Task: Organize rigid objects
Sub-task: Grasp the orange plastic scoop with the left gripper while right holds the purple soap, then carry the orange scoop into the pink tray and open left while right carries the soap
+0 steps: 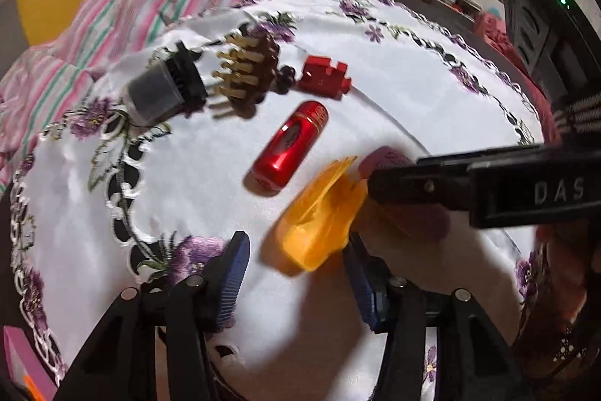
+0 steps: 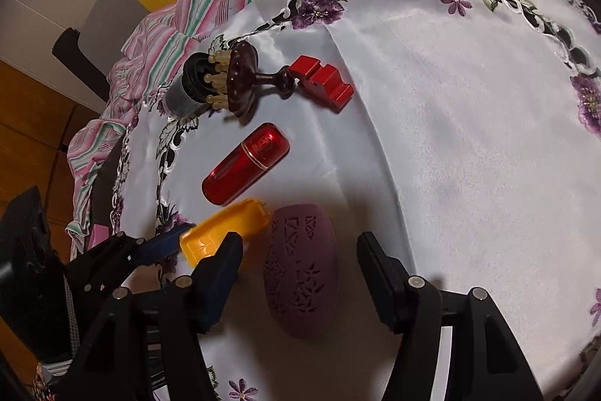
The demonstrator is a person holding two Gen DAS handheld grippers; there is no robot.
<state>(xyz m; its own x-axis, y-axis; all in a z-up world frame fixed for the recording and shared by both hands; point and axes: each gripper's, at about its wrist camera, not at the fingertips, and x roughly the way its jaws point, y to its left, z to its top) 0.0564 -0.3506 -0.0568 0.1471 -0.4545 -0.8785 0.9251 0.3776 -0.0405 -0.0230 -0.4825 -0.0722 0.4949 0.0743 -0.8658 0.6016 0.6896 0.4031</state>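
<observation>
An orange plastic case (image 1: 319,213) lies on the embroidered tablecloth (image 1: 394,70), just beside a red capsule-shaped case (image 1: 289,147), between the spread, empty jaws of the left gripper (image 1: 296,273). The right gripper (image 2: 300,277), also spread, straddles the purple patterned case (image 2: 300,269) beside it. A clean pickup likely calls for centring the pads before closing.

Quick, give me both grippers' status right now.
Left gripper: jaws open, astride the orange case, not clamped on it.
Right gripper: jaws open, astride the purple oval case, not gripping it.
</observation>
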